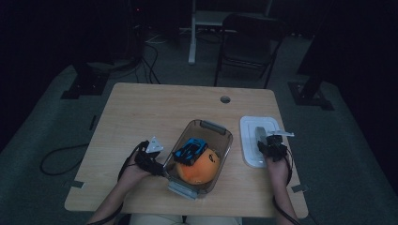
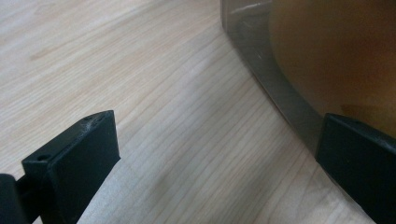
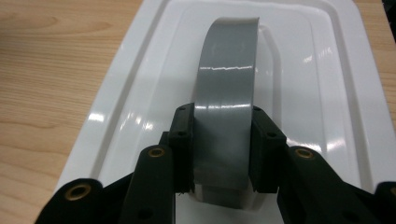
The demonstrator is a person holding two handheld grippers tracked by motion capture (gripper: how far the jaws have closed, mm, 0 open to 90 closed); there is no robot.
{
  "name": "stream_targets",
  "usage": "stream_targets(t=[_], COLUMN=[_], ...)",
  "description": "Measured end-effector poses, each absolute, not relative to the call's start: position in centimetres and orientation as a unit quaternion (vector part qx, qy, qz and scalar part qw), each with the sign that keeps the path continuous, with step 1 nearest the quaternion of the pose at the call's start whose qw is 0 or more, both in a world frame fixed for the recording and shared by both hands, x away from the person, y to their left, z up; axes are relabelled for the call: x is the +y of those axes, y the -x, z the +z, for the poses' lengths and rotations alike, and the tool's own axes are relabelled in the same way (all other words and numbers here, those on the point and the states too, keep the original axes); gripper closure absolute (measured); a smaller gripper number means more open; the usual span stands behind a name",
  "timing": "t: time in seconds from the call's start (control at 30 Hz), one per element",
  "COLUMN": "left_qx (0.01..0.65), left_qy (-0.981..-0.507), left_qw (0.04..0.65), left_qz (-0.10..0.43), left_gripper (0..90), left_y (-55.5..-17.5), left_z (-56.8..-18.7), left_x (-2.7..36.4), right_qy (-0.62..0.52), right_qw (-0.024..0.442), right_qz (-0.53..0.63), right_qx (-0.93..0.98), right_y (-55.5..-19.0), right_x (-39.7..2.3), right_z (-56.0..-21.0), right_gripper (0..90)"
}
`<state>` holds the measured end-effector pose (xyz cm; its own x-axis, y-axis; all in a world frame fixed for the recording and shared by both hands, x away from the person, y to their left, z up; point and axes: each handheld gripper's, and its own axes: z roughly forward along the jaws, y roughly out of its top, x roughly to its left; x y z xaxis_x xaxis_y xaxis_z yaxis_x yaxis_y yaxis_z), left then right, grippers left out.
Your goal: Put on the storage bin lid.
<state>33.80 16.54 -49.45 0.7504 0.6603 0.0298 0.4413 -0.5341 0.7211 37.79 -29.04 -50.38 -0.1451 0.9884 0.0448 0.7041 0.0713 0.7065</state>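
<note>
You have one table [image 1: 141,112] with one clear tub [image 1: 225,140] on it. Inside the tub you can count one orange ball [image 1: 199,169] and one blue toy car [image 1: 191,150]. Beside it lies one white lid [image 1: 251,126]. You hold two tools: left tool [image 1: 152,157], right tool [image 1: 274,143].

Dim room, grey carpet floor [image 1: 42,117]. Light wooden table [image 1: 141,112] with a grommet hole [image 1: 225,99]. Dark folding chair [image 1: 248,42] behind, floor cables [image 1: 145,61].
</note>
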Motion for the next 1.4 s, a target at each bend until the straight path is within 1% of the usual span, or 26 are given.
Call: stream_targets(t=[0.13,0.3,0.5,0.7,0.93,1.03,1.4], left_qx=[0.324,0.333,0.335,0.318,0.319,0.316,0.279], left_qy=[-0.857,-0.856,-0.856,-0.860,-0.856,-0.857,-0.869], left_qw=[0.369,0.359,0.358,0.363,0.360,0.361,0.372], left_qz=[0.156,0.167,0.166,0.166,0.188,0.191,0.168], left_gripper=[0.2,0.2,0.2,0.4,0.4,0.4,0.4], left_y=[-34.4,-35.6,-36.2,-35.4,-34.4,-34.0,-32.2], left_z=[-49.4,-49.4,-49.3,-49.1,-49.2,-49.2,-49.3], left_x=[17.0,17.3,16.6,15.4,13.9,13.3,10.4], right_qy=[-0.609,-0.600,-0.590,-0.572,-0.554,-0.546,-0.505], right_qw=[0.236,0.243,0.242,0.258,0.280,0.277,0.267], right_qz=[0.318,0.330,0.357,0.378,0.404,0.419,0.454], right_qx=[0.687,0.687,0.682,0.681,0.672,0.671,0.684], right_y=[-36.8,-35.5,-34.0,-32.4,-30.9,-30.4,-28.3], right_x=[-29.2,-29.2,-29.0,-28.3,-28.0,-27.8,-25.4], right_z=[-49.5,-48.2,-46.7,-44.4,-41.3,-40.3,-38.1], right_gripper=[67.3,67.3,67.4,67.3,67.4,67.3,67.3])
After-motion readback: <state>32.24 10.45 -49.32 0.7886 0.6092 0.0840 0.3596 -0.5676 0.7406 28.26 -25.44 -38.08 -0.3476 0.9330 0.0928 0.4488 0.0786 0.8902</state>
